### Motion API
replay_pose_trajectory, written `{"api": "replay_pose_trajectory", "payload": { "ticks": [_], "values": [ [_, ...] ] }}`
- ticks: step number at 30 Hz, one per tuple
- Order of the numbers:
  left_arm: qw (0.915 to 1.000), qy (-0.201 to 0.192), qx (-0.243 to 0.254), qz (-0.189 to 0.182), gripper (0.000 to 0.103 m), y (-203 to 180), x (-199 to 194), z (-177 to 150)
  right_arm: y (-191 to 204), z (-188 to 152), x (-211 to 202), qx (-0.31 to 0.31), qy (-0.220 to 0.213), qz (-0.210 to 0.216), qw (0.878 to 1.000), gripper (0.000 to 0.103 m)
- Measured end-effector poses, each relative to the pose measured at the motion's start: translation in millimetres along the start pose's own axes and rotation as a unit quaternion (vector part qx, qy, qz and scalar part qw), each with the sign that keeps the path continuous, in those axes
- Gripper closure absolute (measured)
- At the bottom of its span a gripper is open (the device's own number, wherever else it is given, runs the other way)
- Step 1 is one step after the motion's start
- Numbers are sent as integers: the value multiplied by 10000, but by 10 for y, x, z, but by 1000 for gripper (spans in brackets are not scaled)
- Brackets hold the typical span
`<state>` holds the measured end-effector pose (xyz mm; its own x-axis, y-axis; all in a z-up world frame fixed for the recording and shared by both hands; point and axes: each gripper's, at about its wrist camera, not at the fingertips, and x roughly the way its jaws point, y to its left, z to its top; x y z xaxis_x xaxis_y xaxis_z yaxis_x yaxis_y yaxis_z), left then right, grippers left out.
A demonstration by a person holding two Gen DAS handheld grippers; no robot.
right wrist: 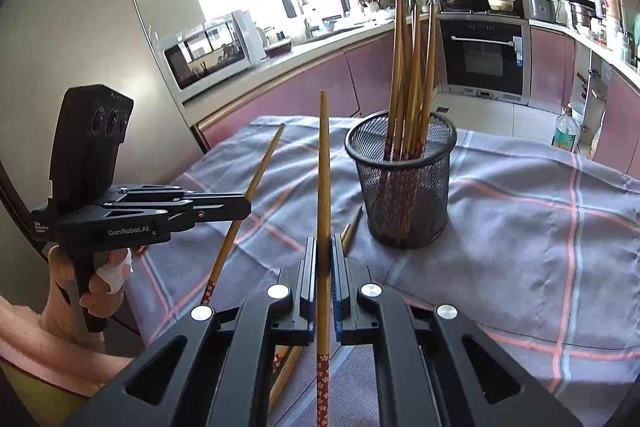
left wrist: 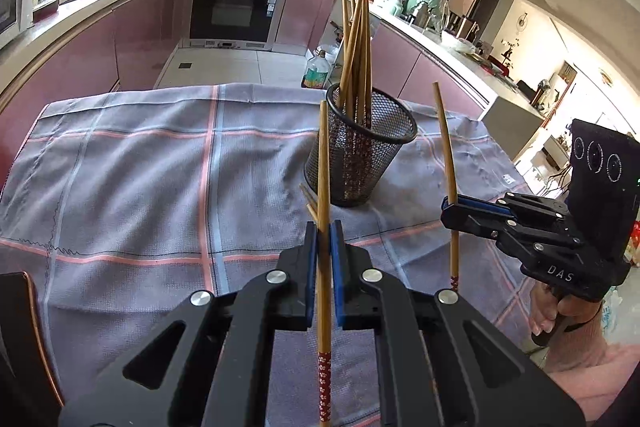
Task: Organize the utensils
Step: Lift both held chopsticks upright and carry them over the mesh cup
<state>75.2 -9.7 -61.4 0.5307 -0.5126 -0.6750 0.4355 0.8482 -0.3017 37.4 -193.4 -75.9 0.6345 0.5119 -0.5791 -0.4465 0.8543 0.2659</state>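
A black mesh holder [left wrist: 360, 151] stands on the cloth-covered worktop [left wrist: 140, 187], already bristling with upright chopsticks [left wrist: 358, 43]. Just in front of it, the left tool [left wrist: 324, 239] is clamped on one chopstick [left wrist: 323, 167], held nearly upright. To the holder's right, the right tool [left wrist: 450, 211] is clamped on another chopstick [left wrist: 448, 147]. A few loose chopsticks [right wrist: 352, 227] lie beside the holder's base. The crowded holder is the likely risk: an incoming tip may catch the rim or the standing sticks and tip it.

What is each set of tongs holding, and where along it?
Left tongs: one chopstick, pinched along the bare wooden shaft above its red patterned end. Right tongs: another chopstick, gripped likewise mid-shaft.
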Motion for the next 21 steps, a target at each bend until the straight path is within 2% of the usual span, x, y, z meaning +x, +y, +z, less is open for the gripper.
{"api": "replay_pose_trajectory", "payload": {
  "ticks": [13,21],
  "values": [
    [9967,-697,109,-409,96,-129,-534,283,-56,242,-263,-10,-624,-27,9980,97],
    [9938,-988,135,-493,96,-179,-732,454,-53,372,-327,-77,-838,-109,9964,97]
  ]
}}
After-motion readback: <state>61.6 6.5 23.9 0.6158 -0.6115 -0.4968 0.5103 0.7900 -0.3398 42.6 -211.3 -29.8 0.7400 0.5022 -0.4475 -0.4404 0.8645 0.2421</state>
